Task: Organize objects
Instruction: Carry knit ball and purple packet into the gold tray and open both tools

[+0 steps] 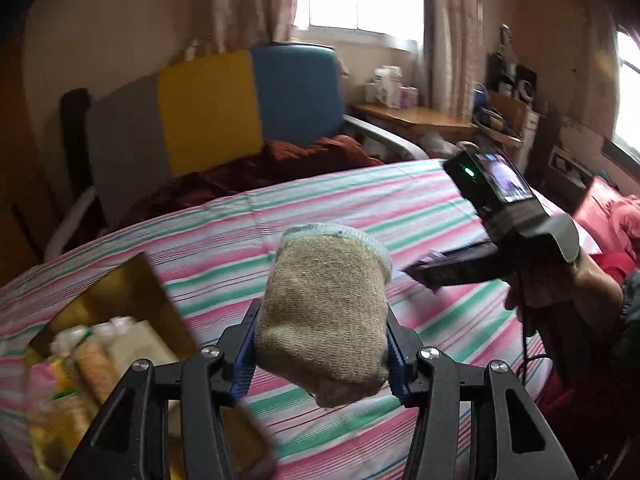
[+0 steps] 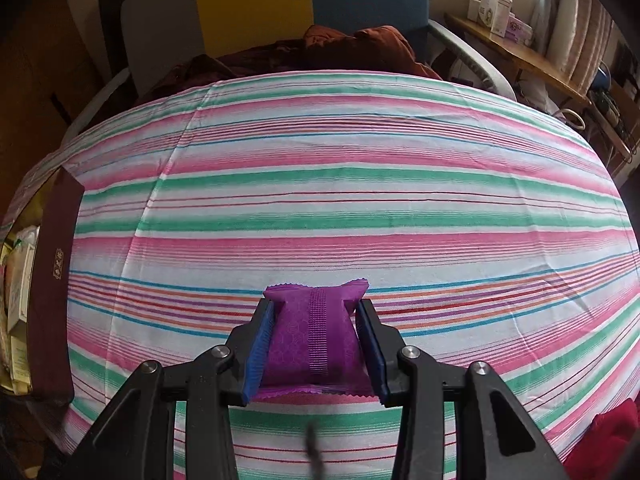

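A rolled beige knitted sock with a pale blue cuff point(image 1: 324, 316) hangs above the striped bedsheet point(image 1: 280, 208), with my left gripper point(image 1: 322, 356) shut on its sides. My right gripper point(image 2: 316, 344) is shut on a purple sealed packet point(image 2: 314, 340), held just over the striped sheet point(image 2: 340, 184). In the left wrist view the right gripper's body and a hand point(image 1: 532, 248) sit at the right, with the purple packet point(image 1: 430, 274) at its tip. An open box with a gold inside point(image 1: 120, 308) lies at the lower left and holds several bottles and packets point(image 1: 92, 356).
The maroon side of the box point(image 2: 52, 280) runs along the left edge of the right wrist view. A chair with grey, yellow and blue panels point(image 1: 208, 116) and a red-brown blanket point(image 1: 288, 156) stands behind the bed. A wooden table point(image 1: 416, 118) with small boxes stands by the window.
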